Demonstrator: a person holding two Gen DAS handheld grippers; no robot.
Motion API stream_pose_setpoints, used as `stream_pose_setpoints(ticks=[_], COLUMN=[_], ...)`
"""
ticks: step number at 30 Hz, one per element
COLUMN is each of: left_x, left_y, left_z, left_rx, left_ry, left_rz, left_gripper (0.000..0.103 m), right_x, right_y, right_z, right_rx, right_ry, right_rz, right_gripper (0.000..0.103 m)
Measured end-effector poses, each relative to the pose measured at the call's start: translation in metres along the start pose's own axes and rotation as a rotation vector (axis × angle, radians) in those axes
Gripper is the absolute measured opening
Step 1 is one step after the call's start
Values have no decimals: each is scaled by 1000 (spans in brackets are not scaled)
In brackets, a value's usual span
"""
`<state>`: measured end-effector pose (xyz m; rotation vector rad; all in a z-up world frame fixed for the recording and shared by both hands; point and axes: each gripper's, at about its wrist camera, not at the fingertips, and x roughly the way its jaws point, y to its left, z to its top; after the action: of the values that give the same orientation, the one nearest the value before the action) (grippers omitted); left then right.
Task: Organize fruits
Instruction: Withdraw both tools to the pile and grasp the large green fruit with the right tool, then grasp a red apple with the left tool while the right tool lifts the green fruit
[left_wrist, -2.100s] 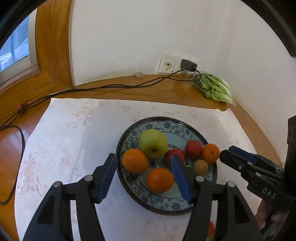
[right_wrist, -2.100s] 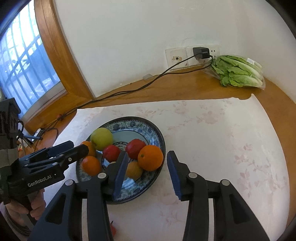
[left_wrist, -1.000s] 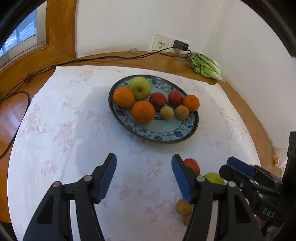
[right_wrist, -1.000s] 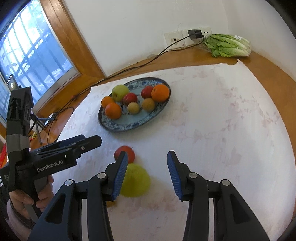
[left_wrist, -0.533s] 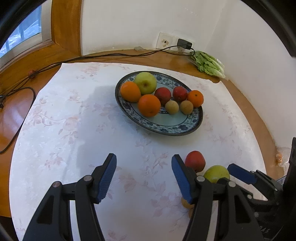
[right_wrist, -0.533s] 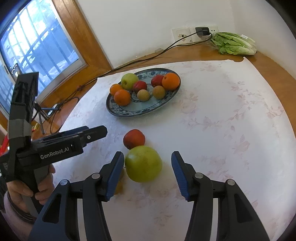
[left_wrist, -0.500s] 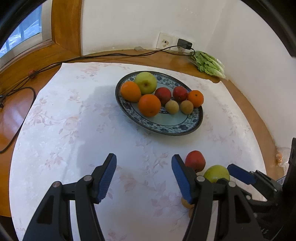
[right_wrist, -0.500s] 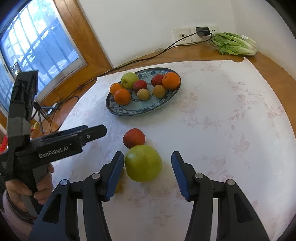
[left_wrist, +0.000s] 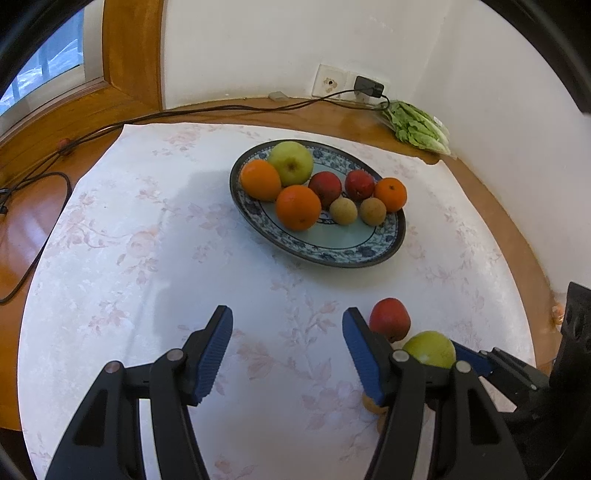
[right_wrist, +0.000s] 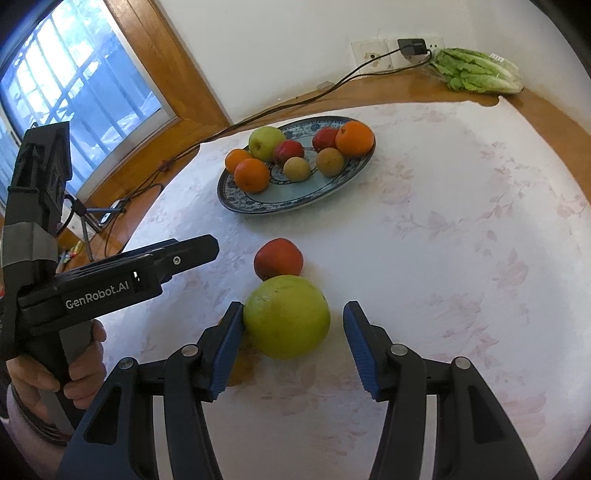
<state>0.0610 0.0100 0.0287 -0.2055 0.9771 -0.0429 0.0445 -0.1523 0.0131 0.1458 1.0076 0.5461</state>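
Right tongs already straddle the big round green apple, gaping, nothing clamped yet; the gap has just been widening. Left tongs gape empty, apple off to their right.

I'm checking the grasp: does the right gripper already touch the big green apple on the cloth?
Cannot tell. In the right wrist view the green apple sits between the right gripper's open jaws; a gap shows on one side, the other looks flush.

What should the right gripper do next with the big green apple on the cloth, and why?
Probably ease forward a little, then close. The right gripper, whose jaws have just been opening, stands open around the green apple; its left pad is at the skin, the right pad is clear, and the blue-patterned plate has room.
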Motion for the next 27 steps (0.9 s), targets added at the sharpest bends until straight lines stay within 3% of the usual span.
stream_pose_setpoints(ticks=[4,9,18,27], left_x=[2,2,5,12], left_y=[-3,-9,-27,-53], left_z=[0,-1,-4,-7], left_rx=[3,15,49,111], left_ry=[5,7,13,24], left_rz=[-1,-7,-19,-32], left_gripper=[65,65,65,65], right_x=[0,-2,-24,-31], right_y=[0,0,-24,-49], right_z=[-1,-2,6,5], right_rx=[2,-2,52,96], right_ry=[-7,-16,-87,-93], right_rz=[26,27,-57,-139], right_gripper=[48,47,47,47])
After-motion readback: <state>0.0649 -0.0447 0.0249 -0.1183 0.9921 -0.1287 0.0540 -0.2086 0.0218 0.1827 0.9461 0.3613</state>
